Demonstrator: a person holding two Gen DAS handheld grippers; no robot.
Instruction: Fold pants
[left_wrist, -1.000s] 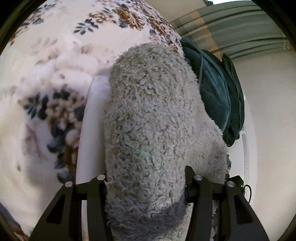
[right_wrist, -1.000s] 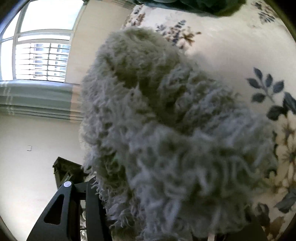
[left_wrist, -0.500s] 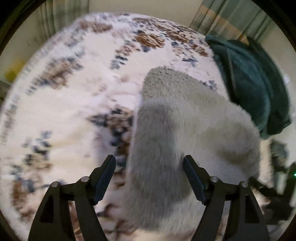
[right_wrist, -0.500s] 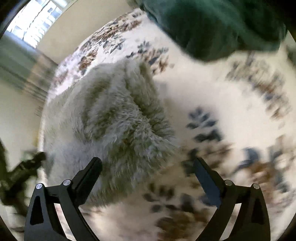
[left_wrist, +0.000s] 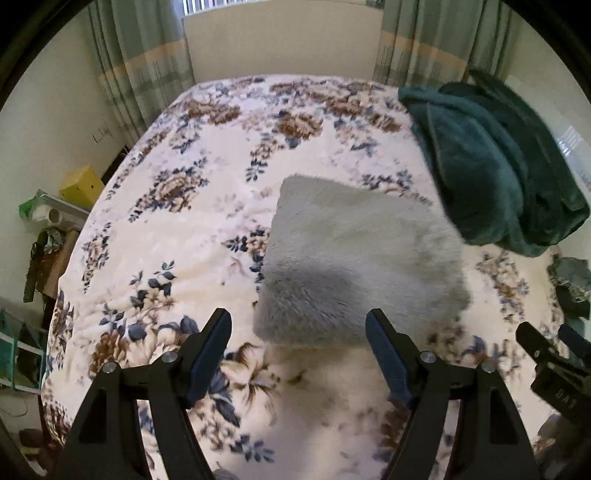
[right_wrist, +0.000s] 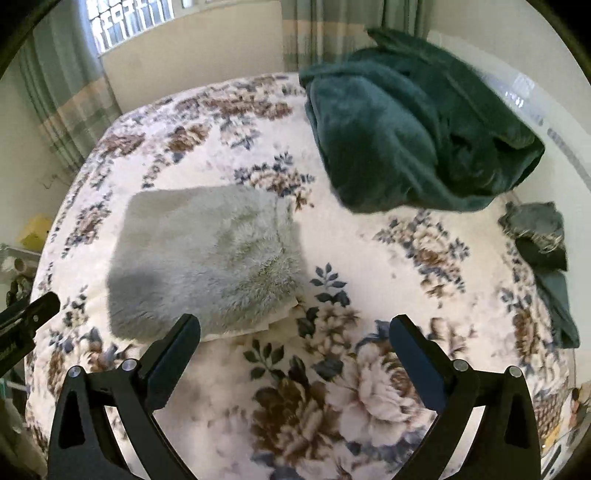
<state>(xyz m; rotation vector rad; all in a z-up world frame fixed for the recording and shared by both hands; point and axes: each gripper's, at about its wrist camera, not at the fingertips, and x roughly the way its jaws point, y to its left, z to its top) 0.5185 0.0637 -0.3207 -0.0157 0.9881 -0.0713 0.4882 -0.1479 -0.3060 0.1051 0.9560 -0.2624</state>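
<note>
Pants, one folded grey bundle.

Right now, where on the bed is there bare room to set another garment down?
Free: bedspread left of the folded grey pants, and the near patch under the right gripper. Crowded: far right, where the green blanket and dark clothes lie.

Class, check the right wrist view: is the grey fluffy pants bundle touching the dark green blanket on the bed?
No: the grey pants lie folded apart from the green blanket, with floral bedspread showing between them.
</note>
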